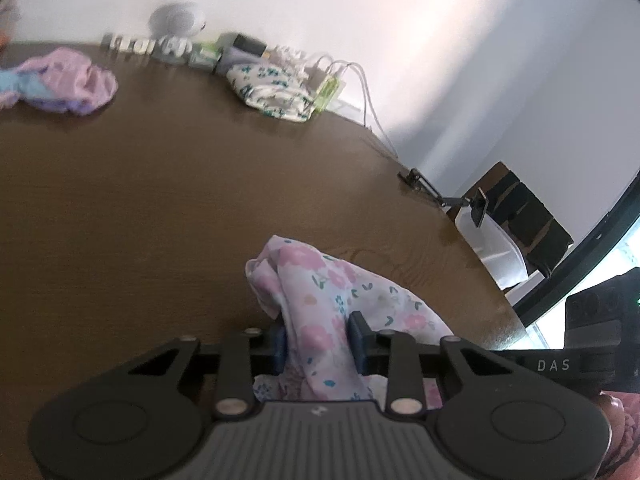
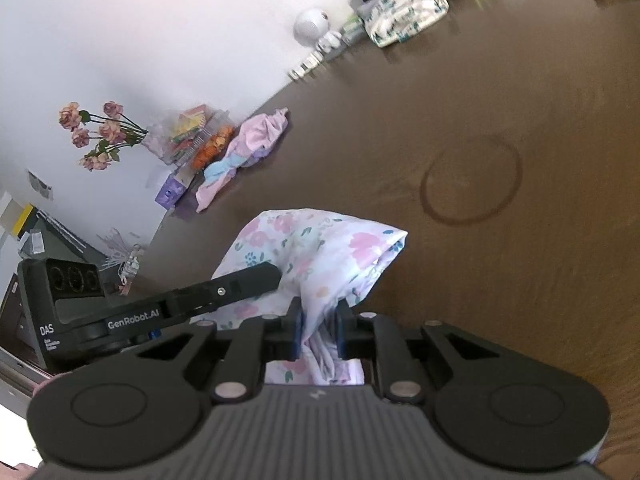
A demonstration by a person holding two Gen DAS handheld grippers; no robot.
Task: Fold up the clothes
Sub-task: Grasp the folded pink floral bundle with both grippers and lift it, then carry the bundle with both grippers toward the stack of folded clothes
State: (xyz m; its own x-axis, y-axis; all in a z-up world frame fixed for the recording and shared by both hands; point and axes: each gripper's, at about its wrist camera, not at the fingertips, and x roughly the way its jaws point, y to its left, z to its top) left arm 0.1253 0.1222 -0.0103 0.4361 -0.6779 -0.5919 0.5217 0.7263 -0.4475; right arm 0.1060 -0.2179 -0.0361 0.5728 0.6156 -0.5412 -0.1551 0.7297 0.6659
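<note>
Floral garment (image 1: pixel 344 304) bunched over brown table (image 1: pixel 140 200), left tool (image 1: pixel 318 340) and right tool (image 2: pixel 318 330) both clamped on it (cloth between jaws)

- Soft daylight fills both views; the wall (image 1: pixel 360 12) is washed pale, with a pinkish cast across its middle.
- In the left wrist view a bright window strip (image 1: pixel 592 304) burns out white at the right edge.
- The brown table (image 1: pixel 140 200) shows a dull sheen near its right edge and no hard shadows.
- Items at the table's far edge are blurred, notably the pink cloth (image 1: pixel 68 80).
- Fisheye bending curves the table edges, and dark vignetting cuts the upper corners.
</note>
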